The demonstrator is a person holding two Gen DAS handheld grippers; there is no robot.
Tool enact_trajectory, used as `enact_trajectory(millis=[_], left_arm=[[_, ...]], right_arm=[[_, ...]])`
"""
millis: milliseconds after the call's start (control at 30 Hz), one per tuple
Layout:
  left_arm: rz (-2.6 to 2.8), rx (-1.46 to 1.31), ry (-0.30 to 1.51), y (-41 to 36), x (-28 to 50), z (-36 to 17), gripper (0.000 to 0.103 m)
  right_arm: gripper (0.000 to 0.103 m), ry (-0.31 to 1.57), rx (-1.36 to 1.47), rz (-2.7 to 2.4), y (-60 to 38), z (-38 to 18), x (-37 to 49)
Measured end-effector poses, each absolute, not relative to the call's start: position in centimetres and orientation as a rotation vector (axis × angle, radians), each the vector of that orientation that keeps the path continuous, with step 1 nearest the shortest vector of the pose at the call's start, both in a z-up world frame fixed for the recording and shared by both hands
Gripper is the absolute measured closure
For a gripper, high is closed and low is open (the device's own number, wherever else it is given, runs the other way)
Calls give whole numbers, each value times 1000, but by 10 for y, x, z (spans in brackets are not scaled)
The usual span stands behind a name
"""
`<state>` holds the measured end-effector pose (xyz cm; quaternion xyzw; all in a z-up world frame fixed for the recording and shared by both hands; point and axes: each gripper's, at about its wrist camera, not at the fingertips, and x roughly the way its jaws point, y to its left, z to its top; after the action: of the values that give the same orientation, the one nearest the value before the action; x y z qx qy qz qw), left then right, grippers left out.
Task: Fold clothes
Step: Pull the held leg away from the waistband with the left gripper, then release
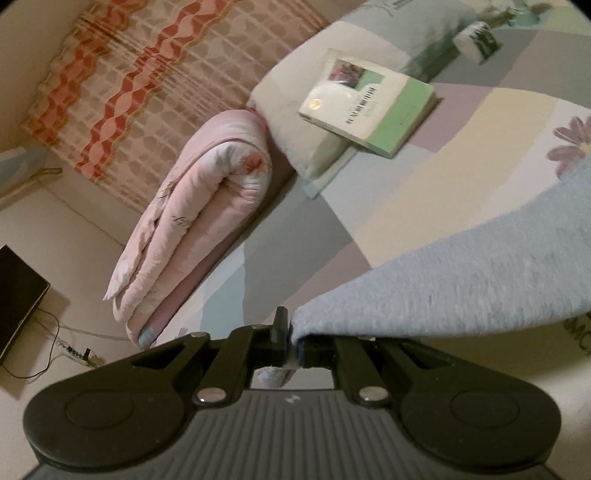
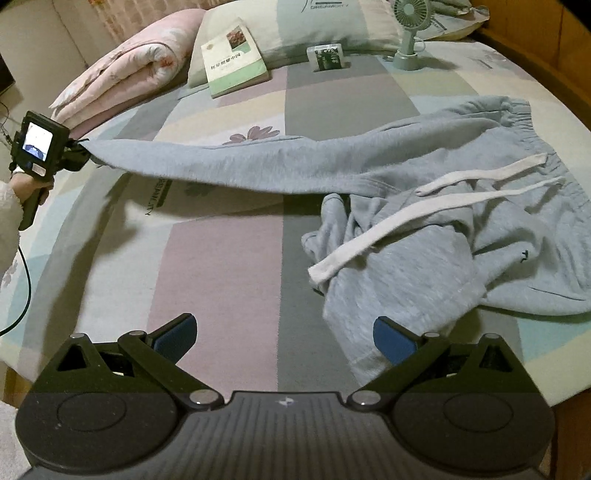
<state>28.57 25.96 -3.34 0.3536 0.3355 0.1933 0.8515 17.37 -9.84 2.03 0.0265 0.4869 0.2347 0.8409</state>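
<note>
Grey sweatpants [image 2: 424, 229] on the bed [image 2: 221, 258]: one leg stretched out to the left, lifted off the sheet; waistband and white drawstring [image 2: 424, 206] bunched at right. Left gripper [image 2: 79, 153] clamped on that leg's cuff. Right gripper [image 2: 284, 332] wide open, holding nothing, just by the crumpled second leg.

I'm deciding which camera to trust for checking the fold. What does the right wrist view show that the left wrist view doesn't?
Only the right wrist view shows the sweatpants' bunched waistband, white drawstring, the small fan, the open right gripper, and the left gripper from outside, stretching one leg out.

Only the left wrist view shows the curtain, the floor cables, and the left gripper's shut pinch on the leg end.

Both show the book, pink quilt and patchwork bedsheet.
</note>
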Motion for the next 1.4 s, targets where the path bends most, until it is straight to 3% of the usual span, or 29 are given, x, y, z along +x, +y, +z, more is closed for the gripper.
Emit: enact_trajectory(millis=[333,767,900,967,1400], left_arm=[[467,659,560,278,287,11,96],[369,525,847,298,252,-83,90],[354,511,905,306,239,-92,67],[354,520,926,309,233,-94,61],[419,480,950,322,214,-77,61]], right_arm=[[0,1041,57,483,-93,19,182],[0,1076,60,495,-90,10,180],[0,1080,67,497,-90,9,180],[0,1080,67,502,-90,9,180],[0,1071,87,520,-91,9,178]])
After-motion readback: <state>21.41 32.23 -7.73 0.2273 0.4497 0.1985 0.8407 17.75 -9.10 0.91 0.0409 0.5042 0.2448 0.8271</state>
